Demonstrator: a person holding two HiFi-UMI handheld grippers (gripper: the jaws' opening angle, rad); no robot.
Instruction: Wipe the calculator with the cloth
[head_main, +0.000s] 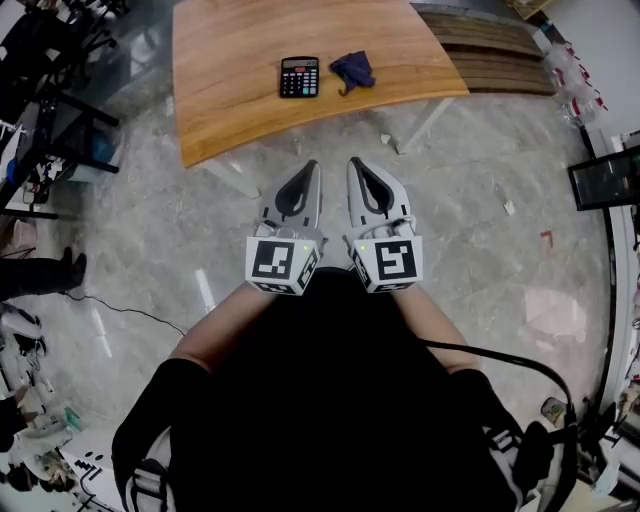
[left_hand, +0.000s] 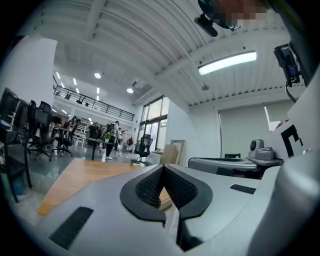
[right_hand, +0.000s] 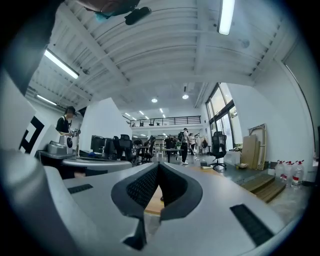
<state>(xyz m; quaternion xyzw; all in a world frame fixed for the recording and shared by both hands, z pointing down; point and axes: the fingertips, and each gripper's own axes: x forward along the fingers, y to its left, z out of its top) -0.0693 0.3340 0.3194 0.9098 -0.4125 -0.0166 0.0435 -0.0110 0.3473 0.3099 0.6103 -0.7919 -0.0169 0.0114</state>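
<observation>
The cloth (head_main: 353, 69) lay on the surface (head_main: 230, 110), at 3 o'clock from the calculator (head_main: 299, 77). At 6 o'clock, the left gripper (head_main: 312, 165) and the right gripper (head_main: 356, 163) had their jaws closed and empty.

Black top (head_main: 330, 400). Left claw (head_main: 312, 165), right claw (head_main: 354, 162): pale grey shells, black meshed pads (left_hand: 147, 187), black-white marker cubes (head_main: 283, 262). Black cable (head_main: 520, 365) on right side.

One calculator (head_main: 299, 77) and one cloth (head_main: 352, 69) are counted on the one table (head_main: 230, 60). Two grippers are seen, the left gripper (head_main: 311, 168) and the right gripper (head_main: 356, 165). Two jaws are shown on each, four in all.
</observation>
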